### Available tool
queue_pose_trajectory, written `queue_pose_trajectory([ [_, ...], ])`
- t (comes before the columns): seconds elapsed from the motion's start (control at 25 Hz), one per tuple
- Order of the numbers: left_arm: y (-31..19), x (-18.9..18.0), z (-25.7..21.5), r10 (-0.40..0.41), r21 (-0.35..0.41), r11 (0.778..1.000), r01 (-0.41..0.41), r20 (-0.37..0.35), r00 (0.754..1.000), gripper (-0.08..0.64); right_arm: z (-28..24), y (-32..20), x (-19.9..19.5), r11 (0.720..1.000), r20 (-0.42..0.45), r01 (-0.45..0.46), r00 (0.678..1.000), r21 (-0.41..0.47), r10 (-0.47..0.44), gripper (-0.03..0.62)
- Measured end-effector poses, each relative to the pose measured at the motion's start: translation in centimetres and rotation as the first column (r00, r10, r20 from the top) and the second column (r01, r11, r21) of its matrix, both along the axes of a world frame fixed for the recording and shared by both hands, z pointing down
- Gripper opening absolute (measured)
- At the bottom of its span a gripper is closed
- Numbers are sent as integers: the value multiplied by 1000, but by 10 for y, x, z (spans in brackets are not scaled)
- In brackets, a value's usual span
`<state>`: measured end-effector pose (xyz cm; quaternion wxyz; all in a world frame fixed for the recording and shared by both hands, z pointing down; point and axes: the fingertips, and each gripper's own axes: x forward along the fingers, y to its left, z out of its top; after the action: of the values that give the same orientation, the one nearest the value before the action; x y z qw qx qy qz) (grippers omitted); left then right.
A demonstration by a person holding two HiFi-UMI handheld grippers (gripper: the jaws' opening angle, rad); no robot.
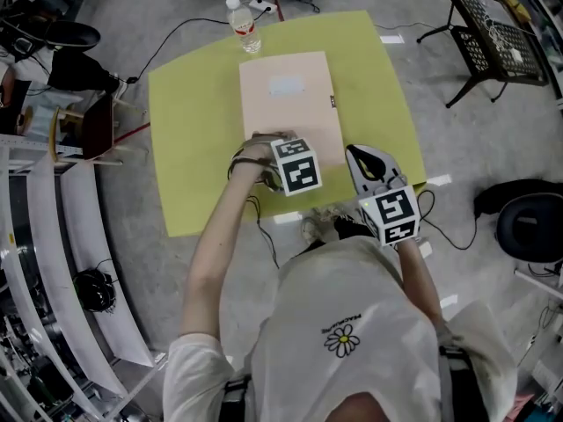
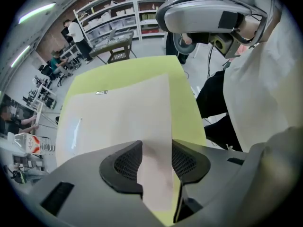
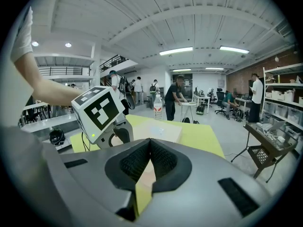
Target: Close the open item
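Its own view shows the right gripper point(image 3: 150, 143) clenched on nothing, at the near edge of the table point(image 1: 193, 130). The left gripper point(image 2: 156, 148) points down over the near edge of the folder point(image 1: 286, 104), jaws parted and released, pink cover in the gap. Only the head view shows the whole folder flat and closed, a bottle point(image 1: 244, 25) beyond it.

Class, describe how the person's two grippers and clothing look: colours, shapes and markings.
Both the left gripper and right gripper have grey bodies, black mesh-textured pads and a white cube bearing black square markers. The person wears a pale short-sleeved T-shirt with a daisy print.
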<state>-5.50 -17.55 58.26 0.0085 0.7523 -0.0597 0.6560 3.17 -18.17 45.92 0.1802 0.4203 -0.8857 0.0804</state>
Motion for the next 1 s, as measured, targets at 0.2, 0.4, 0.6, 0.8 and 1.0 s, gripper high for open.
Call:
queue_pose_trajectory([
  [0.2, 1, 0, 0, 6, 5, 1000, -6, -23, 1000, 181, 2, 1, 0, 1000, -1, -7, 1000, -4, 7, 11],
  [0.4, 8, 0, 3, 25, -76, 997, -26, -10, 1000, 203, 5, 4, 1, 1000, -12, -8, 1000, -11, 8, 11],
  [0.6, 12, -2, 4, 73, -157, 985, -67, 29, 997, 238, 3, 0, 3, 1000, -5, -26, 1000, -12, 26, 11],
  [0.8, 14, 0, 6, 95, -101, 991, -89, 54, 994, 244, 3, 0, 0, 1000, -4, -16, 1000, -12, 16, 11],
  [1.0, 9, 0, 6, 91, -82, 993, -86, 53, 994, 219, 5, -1, -6, 1000, -4, -5, 1000, -22, 5, 11],
])
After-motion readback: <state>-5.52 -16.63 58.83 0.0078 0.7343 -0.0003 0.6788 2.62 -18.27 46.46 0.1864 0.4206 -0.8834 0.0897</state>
